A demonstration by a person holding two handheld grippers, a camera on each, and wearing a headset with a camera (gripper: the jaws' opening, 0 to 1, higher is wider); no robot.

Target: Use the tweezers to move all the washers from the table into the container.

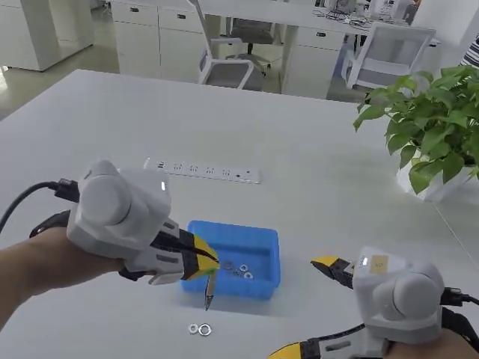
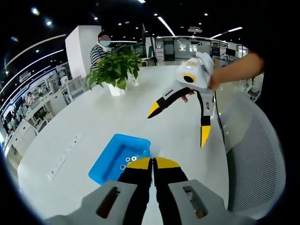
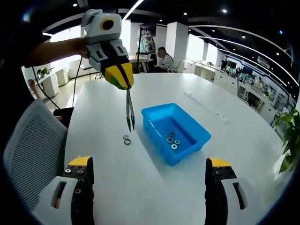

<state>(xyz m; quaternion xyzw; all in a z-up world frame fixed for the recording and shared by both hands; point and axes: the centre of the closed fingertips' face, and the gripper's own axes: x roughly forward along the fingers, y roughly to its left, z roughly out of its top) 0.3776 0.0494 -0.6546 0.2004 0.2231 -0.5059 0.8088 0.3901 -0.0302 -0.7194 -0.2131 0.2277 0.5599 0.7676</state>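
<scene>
L claw: jaws shut tight on the top end of the tweezers. They hang tips-down, prongs nearly together. Nothing seen betw. the tips, but too small to be sure.
R claw: jaws wide apart, holding nothing, off to the side and well apart from the work.

Two washers on bench are touching each other, just outside the near wall of the blue container. Tweezer tips hover above them, not in contact. Washers in container: approx 4-5, loose on the floor of it. So the task looks mostly done, w/ 2 left to move.

Risks from here:
- The pair is touching, so a pinch on one prob. nudges or flicks the other; it could skate off across the smooth white bench.
- Washers lie flat and thin, so it's hard to get a prong under or thru the hole. Tips may skid, esp. if they come down tilted.
- Tweezers are held high up and the tips are far from the claw. Small wrist wobble = big tip error, and the tool could twist in the jaws.
- Prongs already nearly closed; may need less squeeze to open over a washer, and too little grip could drop the tool.
- Lift over the container wall: a weak pinch means the washer drops short, or clips the rim and bounces out.
- Container looks light, so a bump from the claw could shift it.
</scene>
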